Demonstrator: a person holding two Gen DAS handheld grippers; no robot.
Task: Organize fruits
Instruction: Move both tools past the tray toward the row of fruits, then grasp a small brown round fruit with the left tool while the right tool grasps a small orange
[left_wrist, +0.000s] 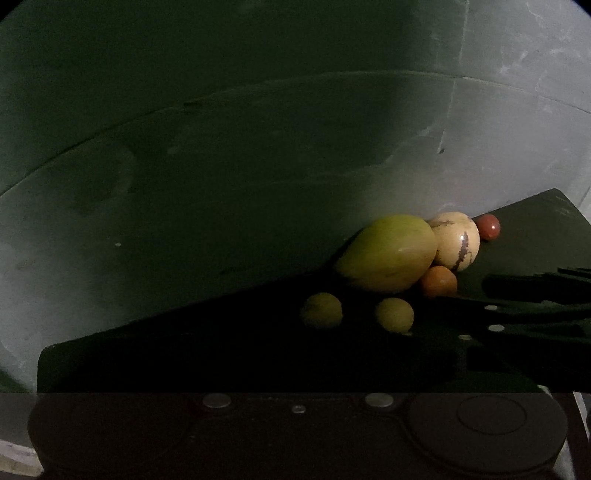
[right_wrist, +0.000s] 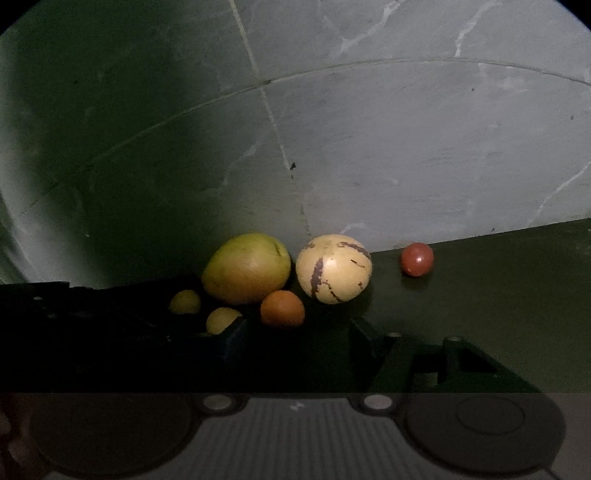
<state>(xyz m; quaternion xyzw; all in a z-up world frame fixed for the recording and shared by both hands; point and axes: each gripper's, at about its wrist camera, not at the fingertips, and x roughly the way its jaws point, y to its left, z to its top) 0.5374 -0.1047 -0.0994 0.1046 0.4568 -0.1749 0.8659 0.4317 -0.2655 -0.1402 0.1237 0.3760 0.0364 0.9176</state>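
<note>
Several fruits sit on a dark mat (right_wrist: 498, 295) against a grey wall. A large yellow-green mango (right_wrist: 247, 267) (left_wrist: 386, 253) lies beside a round cream melon with purple streaks (right_wrist: 333, 268) (left_wrist: 455, 242). In front of them are a small orange fruit (right_wrist: 282, 308) (left_wrist: 439, 281) and two small yellow-green fruits (left_wrist: 321, 310) (left_wrist: 394, 314). A small red fruit (right_wrist: 416, 259) (left_wrist: 487, 227) sits apart on the right. My right gripper (right_wrist: 299, 334) is open, with the orange fruit just beyond its fingertips. The left gripper (right_wrist: 92, 317) is a dark shape; its fingers cannot be made out.
The scene is dim. A grey tiled wall (right_wrist: 369, 147) rises right behind the fruits. In the left wrist view the mat's left corner (left_wrist: 48, 354) ends over a grey floor. Bare mat (right_wrist: 517, 314) stretches right of the red fruit.
</note>
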